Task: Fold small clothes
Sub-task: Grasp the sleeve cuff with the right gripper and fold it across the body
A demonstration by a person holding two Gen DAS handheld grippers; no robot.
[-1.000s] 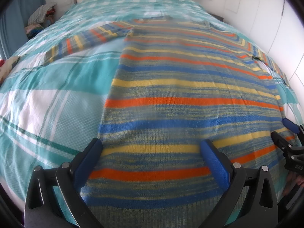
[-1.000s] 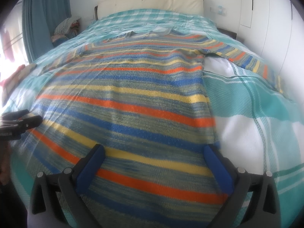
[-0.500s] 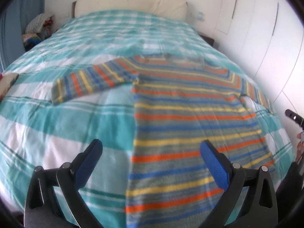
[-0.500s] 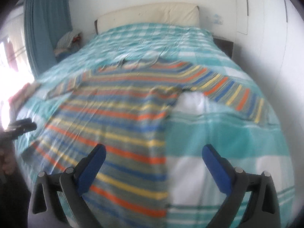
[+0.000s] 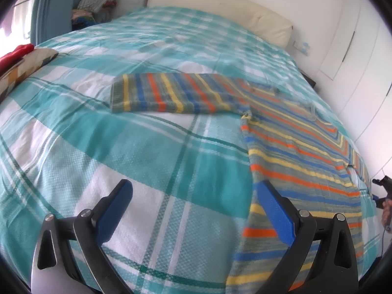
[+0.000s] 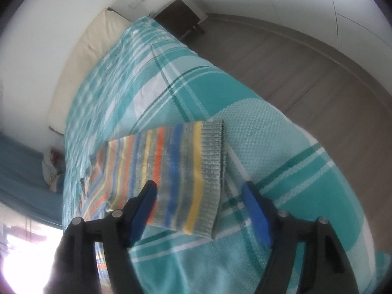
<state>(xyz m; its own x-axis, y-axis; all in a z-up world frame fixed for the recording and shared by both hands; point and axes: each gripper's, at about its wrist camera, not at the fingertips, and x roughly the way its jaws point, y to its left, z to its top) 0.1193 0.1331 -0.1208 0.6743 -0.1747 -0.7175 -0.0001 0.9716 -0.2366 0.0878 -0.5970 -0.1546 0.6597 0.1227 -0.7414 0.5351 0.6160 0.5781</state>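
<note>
Striped sweater (image 5: 301, 152) lies flat on the checked bedspread (image 5: 137, 152), collar toward the headboard (image 5: 220, 7), hem toward the foot of the bed.

Its two sleeves run straight out crosswise, long axes across the bed and at right angles to the body.

Right gripper (image 6: 199, 212): over the right sleeve (image 6: 171, 171), at the bed edge farthest from the curtain side. The grey ribbed cuff (image 6: 213, 171) sits just ahead of the blue pads, between their lines. Jaws have just been closing but are apart; pads not pressing the knit, nothing held.

Left gripper (image 5: 201, 210): jaws wide, empty, over bare bedspread beside the sweater's body. The left sleeve (image 5: 169, 95) lies well ahead of it toward the headboard, cuff pointing away from the body.

Judgement: right hand is the nearer to a sleeve; its cuff is the likely first pick, folded inward along the sleeve's axis.
</note>
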